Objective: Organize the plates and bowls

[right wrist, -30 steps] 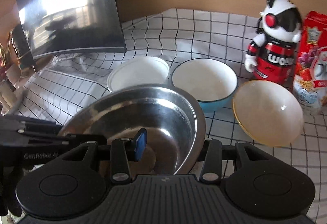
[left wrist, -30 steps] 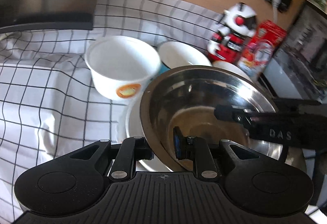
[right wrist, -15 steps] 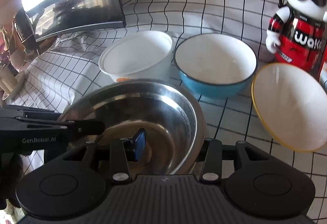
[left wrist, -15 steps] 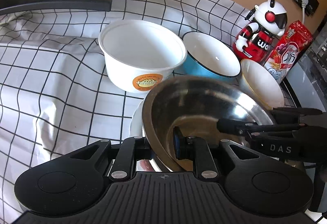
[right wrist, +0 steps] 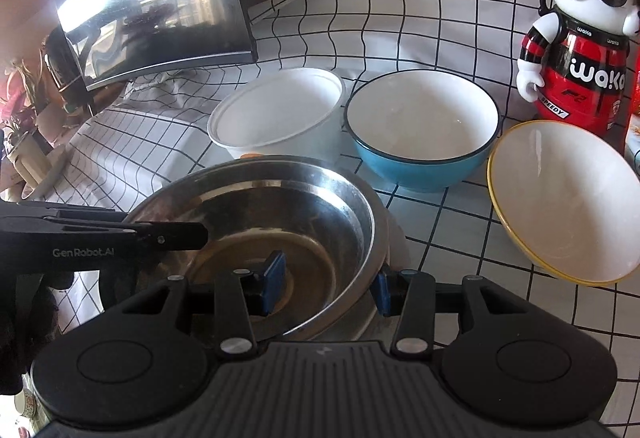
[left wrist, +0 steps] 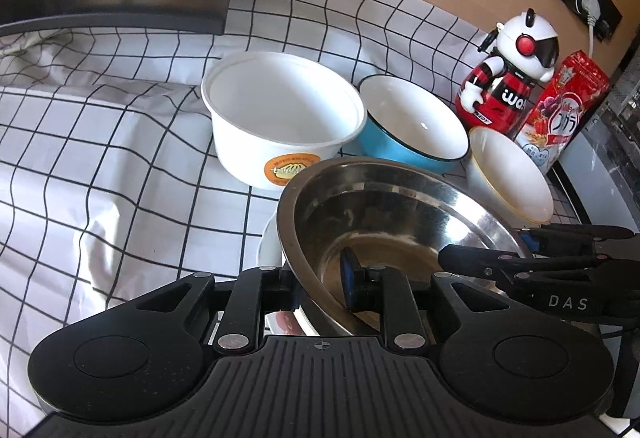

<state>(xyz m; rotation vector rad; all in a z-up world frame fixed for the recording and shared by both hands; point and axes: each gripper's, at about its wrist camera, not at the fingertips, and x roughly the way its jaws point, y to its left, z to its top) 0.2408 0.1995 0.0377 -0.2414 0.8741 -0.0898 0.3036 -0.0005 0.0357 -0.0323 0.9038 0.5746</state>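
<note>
A steel bowl (left wrist: 400, 206) (right wrist: 280, 206) hangs tilted between both grippers, just over a white plate (left wrist: 267, 238) on the checked cloth. My left gripper (left wrist: 320, 286) (right wrist: 172, 234) straddles its left rim. Its jaws are opening, and the inner blue pad (left wrist: 350, 280) still looks to rest on the wall. My right gripper (right wrist: 326, 284) (left wrist: 484, 246) is shut on the opposite rim, one pad inside and one outside. Behind stand a white tub (left wrist: 280, 110) (right wrist: 280, 110) and a blue bowl (left wrist: 412, 118) (right wrist: 420, 118). A yellow-rimmed bowl (left wrist: 508, 174) (right wrist: 560, 198) leans to their right.
A red and white robot toy (left wrist: 508, 78) (right wrist: 576, 38) and a red snack pack (left wrist: 560, 118) stand at the back right by the wooden wall. A dark monitor (right wrist: 152, 6) sits at the back left. The checked cloth (left wrist: 100, 178) spreads wrinkled to the left.
The steel bowl has come down with both grippers towards the white plate. Both cameras now look more steeply at the table, and the row of bowls shows fuller.
</note>
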